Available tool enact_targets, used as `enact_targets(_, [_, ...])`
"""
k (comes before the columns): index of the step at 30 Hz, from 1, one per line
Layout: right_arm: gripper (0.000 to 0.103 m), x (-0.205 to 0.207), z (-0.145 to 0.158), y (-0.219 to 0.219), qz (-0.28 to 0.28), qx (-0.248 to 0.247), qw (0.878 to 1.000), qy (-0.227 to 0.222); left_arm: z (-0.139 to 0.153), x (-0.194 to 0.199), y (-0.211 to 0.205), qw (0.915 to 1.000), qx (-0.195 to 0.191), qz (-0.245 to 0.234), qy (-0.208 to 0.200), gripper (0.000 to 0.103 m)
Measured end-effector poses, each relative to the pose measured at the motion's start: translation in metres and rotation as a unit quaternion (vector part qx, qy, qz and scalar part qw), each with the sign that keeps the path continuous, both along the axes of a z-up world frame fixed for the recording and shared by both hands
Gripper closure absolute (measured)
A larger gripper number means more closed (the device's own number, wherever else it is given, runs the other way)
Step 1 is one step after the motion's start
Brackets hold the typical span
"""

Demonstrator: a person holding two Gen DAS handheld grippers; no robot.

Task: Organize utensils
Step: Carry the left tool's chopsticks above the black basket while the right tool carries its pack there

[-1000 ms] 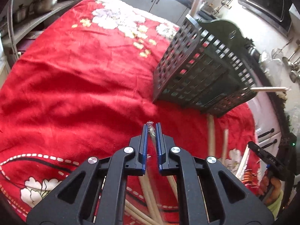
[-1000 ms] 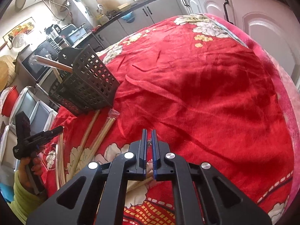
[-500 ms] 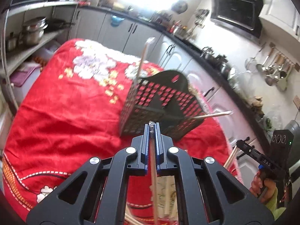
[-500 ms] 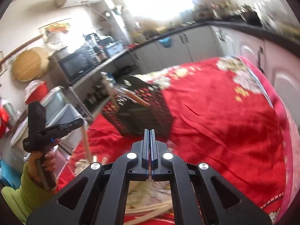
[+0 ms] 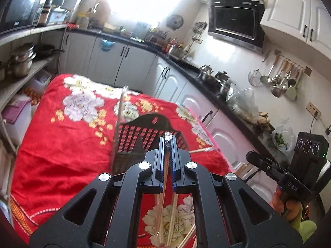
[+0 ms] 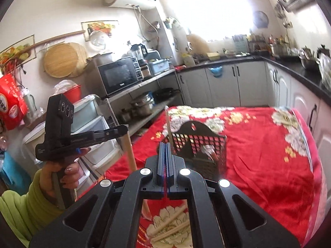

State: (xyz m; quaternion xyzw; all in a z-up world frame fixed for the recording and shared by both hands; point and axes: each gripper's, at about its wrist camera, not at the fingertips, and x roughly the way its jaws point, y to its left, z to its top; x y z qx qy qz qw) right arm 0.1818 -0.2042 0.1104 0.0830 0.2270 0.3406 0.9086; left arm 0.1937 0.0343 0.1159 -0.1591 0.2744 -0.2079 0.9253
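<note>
My left gripper (image 5: 168,139) is shut on a wrapped chopstick (image 5: 163,186), whose clear wrapper tip pokes out above the fingertips while the stick hangs down. It is raised in front of the black lattice basket (image 5: 142,140). The basket stands on the red flowered cloth (image 5: 62,144) with one chopstick (image 5: 121,107) upright in it and another (image 5: 198,150) leaning out to the right. My right gripper (image 6: 164,144) is shut, and I see nothing between its pads. It is also raised and faces the basket (image 6: 198,142). Loose chopsticks (image 6: 169,227) lie on the cloth below it.
In the right wrist view a hand in a green sleeve (image 6: 24,206) holds the left gripper (image 6: 124,128) at the left, a chopstick dangling from it. The right gripper (image 5: 249,155) shows at the right of the left wrist view. Shelves with pots (image 5: 20,62) and white cabinets (image 5: 182,86) surround the table.
Both grippers have risen from the cloth and tilted up toward the basket. The left one has lifted its wrapped chopstick off the table. The right one has closed fully.
</note>
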Motion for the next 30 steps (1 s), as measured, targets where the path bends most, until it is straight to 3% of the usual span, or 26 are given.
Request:
enact_targets(7, [0.102,0.006,0.031,0.01,0.006,0.014,0.999,-0.033,0.035,0.006,-0.008,0.9992,0.007,0.001,-0.04,0.1])
enact_targets(18, [0.102,0.032,0.076,0.025,0.009,0.041,0.996,-0.075,0.085,0.022,-0.018,0.9921,0.034,0.043,-0.113,0.1])
enact_targets(30, [0.102,0.062,0.11,0.023,-0.027,0.049,0.992,-0.116,0.093,0.056,-0.035,0.9884,0.037,0.062,-0.133,0.101])
